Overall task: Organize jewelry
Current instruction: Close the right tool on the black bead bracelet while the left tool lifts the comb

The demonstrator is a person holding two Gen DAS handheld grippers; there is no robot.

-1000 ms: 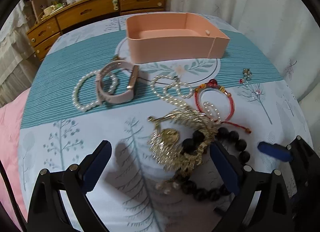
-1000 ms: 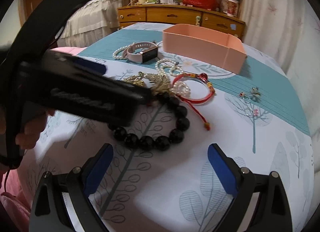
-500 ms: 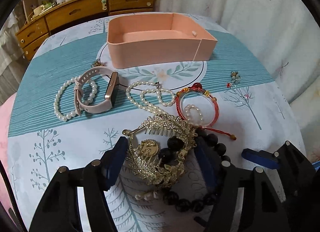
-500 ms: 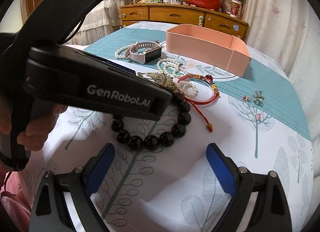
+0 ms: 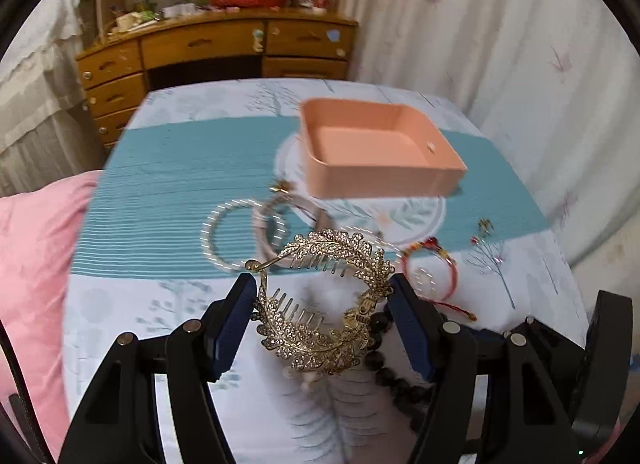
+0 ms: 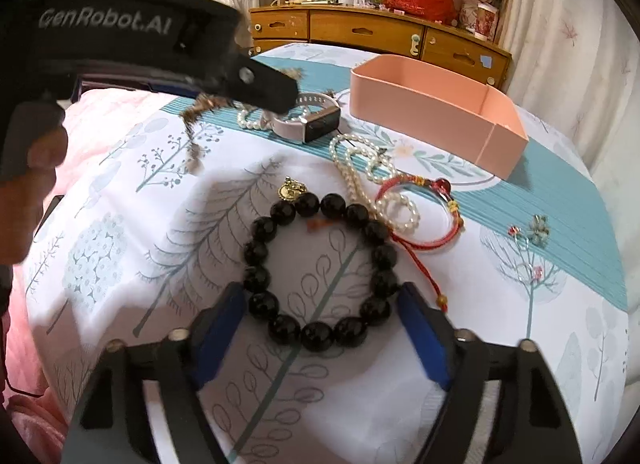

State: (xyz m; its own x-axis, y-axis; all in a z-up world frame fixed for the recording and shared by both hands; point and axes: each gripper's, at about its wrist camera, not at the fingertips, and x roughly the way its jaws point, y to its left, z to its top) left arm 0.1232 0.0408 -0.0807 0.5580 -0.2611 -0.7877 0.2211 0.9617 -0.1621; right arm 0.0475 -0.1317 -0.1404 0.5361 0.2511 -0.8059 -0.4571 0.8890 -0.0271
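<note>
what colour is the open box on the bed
Peach-pink, plain with no pattern; the box shows most sharply in the right wrist view.

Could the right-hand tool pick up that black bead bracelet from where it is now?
Probably yes. The right gripper has just been closing its jaws around the black bead bracelet, which lies flat between them on the bedspread. Nothing covers its near side; only the red cord bracelet touches its far edge.
</note>
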